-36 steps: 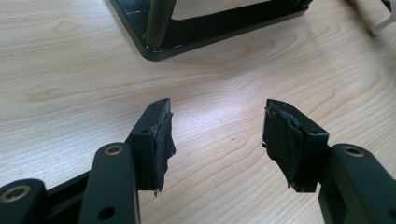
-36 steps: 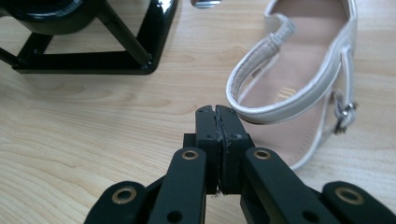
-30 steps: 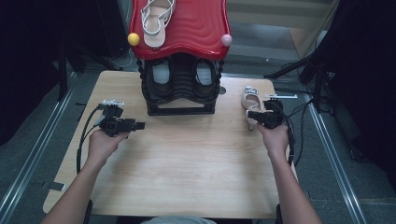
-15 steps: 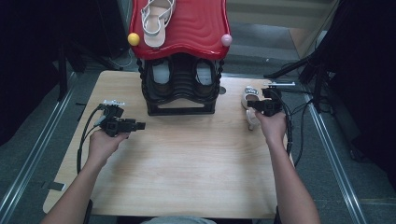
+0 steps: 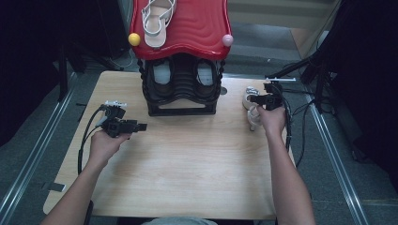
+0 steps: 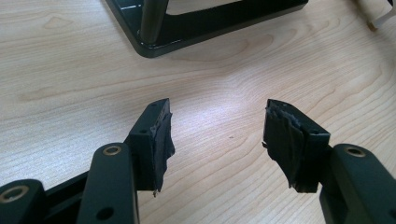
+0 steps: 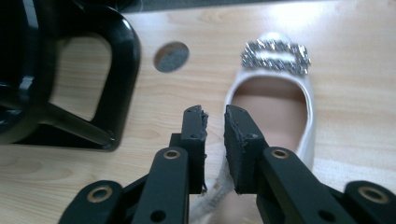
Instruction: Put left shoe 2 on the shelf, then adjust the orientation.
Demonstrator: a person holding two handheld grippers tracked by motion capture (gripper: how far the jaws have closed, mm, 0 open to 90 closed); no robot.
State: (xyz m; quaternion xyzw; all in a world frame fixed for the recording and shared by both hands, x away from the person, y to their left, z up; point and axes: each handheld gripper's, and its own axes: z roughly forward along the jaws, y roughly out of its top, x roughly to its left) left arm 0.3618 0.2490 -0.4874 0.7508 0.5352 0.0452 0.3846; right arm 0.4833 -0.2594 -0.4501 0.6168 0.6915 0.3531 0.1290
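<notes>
Right gripper view: right gripper (image 7: 215,114) over the side edge of a white flat shoe (image 7: 273,105) with a rhinestone buckle (image 7: 275,56) at its toe. Jaws stand a narrow gap apart and have just been opening. A pale strap or braided edge of the shoe runs under and between the jaws low in the frame; blurred there, so cannot tell whether the pads touch it. Shoe lies flat on the wooden table (image 7: 355,70), toe pointing away from the camera. Black foot of the shoe rack (image 7: 107,70) to the left, a round grey cap (image 7: 171,56) in the tabletop between rack and shoe

High view: right gripper (image 5: 256,99) at the far right part of the table (image 5: 187,164), just right of the black shoe rack (image 5: 180,93). White shoe (image 5: 251,112) mostly hidden under the right hand (image 5: 272,119). Rack holds a pair of shoes inside; red wavy top (image 5: 187,23) carries a white strappy sandal (image 5: 157,18), a yellow ball (image 5: 134,39) and a pink ball (image 5: 227,40) at its front corners. Left gripper (image 5: 141,126) held low over the table left of the rack, well apart from the shoe

Left gripper view: left gripper (image 6: 217,128) jaws wide apart, nothing between them, bare wood below; rack base (image 6: 196,28) ahead
</notes>
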